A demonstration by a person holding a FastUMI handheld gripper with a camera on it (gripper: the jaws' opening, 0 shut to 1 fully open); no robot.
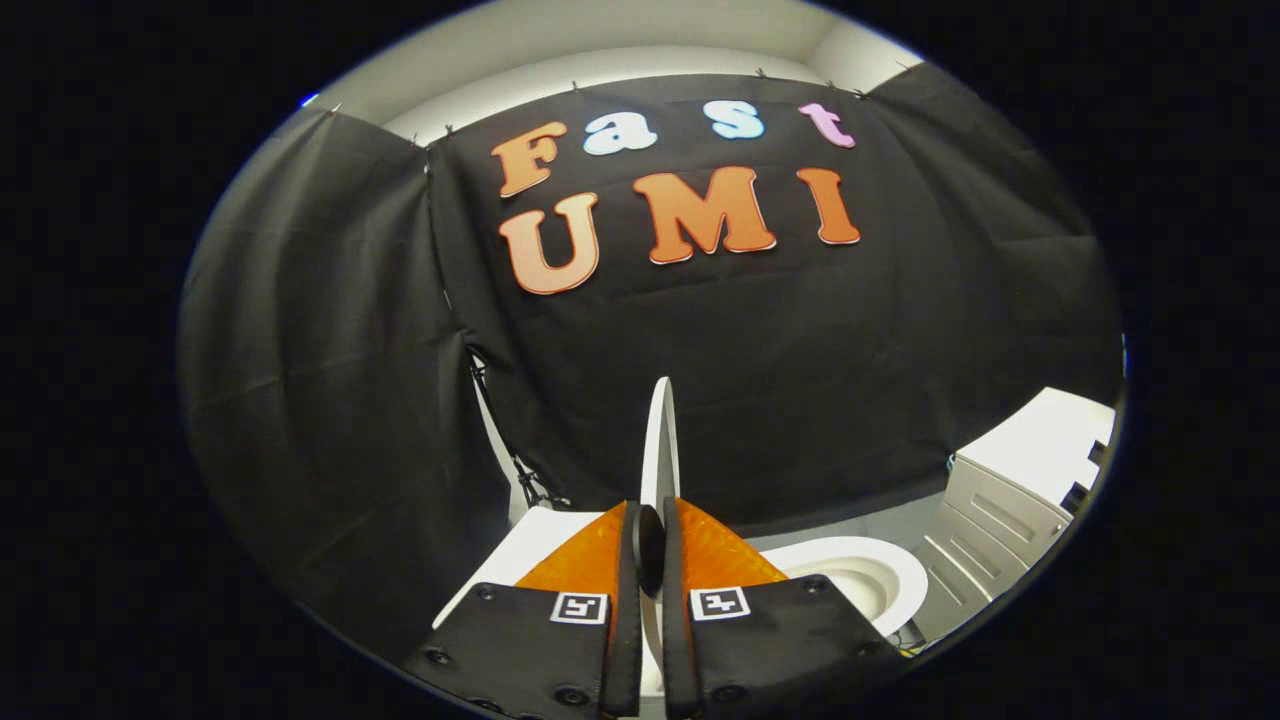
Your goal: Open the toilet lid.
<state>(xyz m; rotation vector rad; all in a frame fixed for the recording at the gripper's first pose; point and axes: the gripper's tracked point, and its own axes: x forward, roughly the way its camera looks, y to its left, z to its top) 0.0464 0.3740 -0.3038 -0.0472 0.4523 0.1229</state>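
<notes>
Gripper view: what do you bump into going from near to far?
hand-held gripper, its fingers pinching the toilet lid's edge → toilet lid standing upright → black cloth wall far behind.

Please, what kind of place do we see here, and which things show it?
Probably a mock bathroom inside a test booth. A white toilet bowl lies beyond the gripper, whose fingers are shut on the raised toilet lid. A white cabinet stands beside the bowl, and black cloth forms the wall.
</notes>
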